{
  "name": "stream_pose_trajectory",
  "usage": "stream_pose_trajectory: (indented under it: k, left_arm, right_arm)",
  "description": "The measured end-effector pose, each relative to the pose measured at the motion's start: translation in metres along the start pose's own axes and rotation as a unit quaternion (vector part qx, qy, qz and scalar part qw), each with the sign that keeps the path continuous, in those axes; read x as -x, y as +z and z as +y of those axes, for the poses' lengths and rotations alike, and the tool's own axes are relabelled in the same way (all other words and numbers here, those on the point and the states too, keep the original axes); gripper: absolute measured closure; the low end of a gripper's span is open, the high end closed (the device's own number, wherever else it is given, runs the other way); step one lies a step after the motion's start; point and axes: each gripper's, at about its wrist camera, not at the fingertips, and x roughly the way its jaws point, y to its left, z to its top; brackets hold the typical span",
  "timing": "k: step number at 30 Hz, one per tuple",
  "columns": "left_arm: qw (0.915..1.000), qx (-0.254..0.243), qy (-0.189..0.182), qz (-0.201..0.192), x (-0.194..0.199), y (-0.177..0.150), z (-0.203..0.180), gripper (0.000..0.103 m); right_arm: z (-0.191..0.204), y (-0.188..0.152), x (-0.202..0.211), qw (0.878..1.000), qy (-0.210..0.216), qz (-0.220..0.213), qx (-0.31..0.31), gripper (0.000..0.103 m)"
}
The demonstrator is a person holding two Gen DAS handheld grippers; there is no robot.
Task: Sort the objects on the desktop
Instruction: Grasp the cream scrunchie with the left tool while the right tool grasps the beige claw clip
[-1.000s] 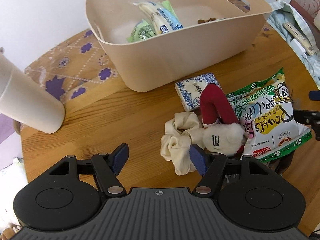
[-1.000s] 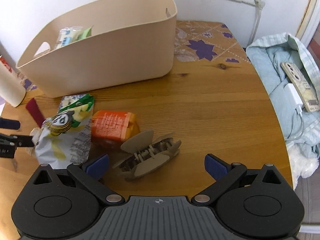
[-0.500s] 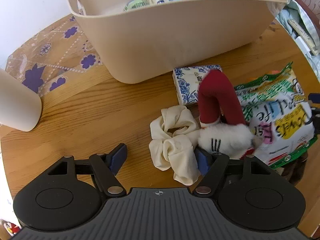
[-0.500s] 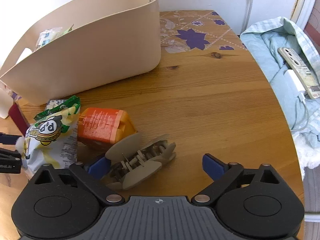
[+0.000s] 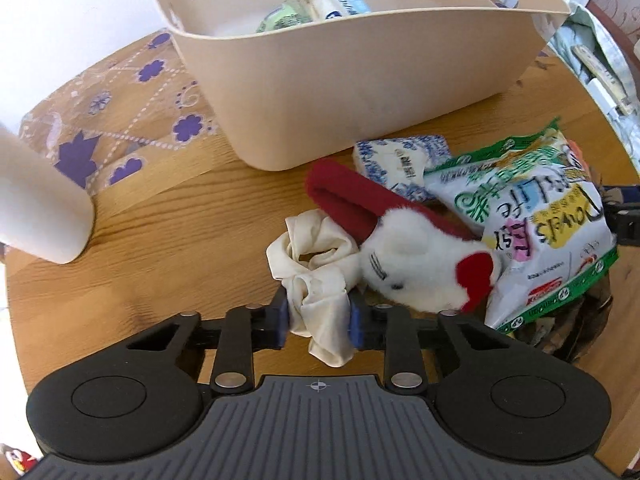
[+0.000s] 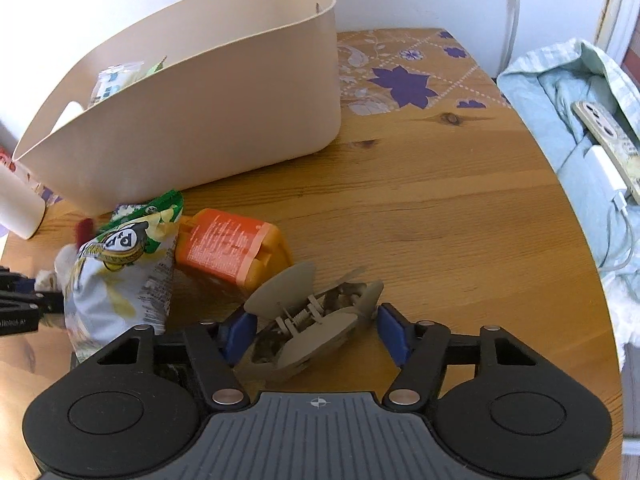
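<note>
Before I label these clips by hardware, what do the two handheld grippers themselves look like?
Both look alike. The left gripper and the right gripper each have a dark grey ribbed body with a small crosshair mark, two round black housings, black linkage arms with silver rivets, and blue pads on the fingers. No cables, hands or sleeves are visible.

1. Bright daylight throughout; white wall beyond the hand-held gripper blown out.
2. Soft glare on the desk ahead; faint shadows under the beige bin.
3. Strong fisheye bending, dark vignette at corners.
4. Slight blur on the white cup at far left.
</note>
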Motion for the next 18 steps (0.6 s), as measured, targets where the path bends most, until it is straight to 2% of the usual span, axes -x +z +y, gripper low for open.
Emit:
stream_pose_trajectory:
  k: [4,5,6,13,18]
  left_arm:
    - [0.9998,-0.004,0.018,-0.006,0.003,-0.003,0.005,0.082]
    - [0.9998,-0.008,0.016,-0.009,0.005,-0.004,0.006,0.083]
    - [0.9997,-0.008,0.018,-0.013,0.005,-0.004,0.01,0.083]
    - [0.9986,-0.004,0.034,-0.04,0.024,-0.007,0.016,0.084]
    - [0.9982,-0.015,0.021,-0.054,0.038,-0.012,0.012,0.085]
  right_arm:
    - [-0.003,-0.003,0.006,1.0,0.003,-0.007,0.0,0.047]
    - [-0.003,-0.004,0.008,1.0,0.003,-0.007,0.001,0.053]
    - [-0.004,-0.005,0.01,1.0,0.005,-0.008,0.002,0.065]
    - [-0.007,-0.008,0.016,1.0,0.006,-0.009,0.015,0.066]
    - [-0.008,-0.011,0.025,0.999,0.014,-0.029,0.017,0.07]
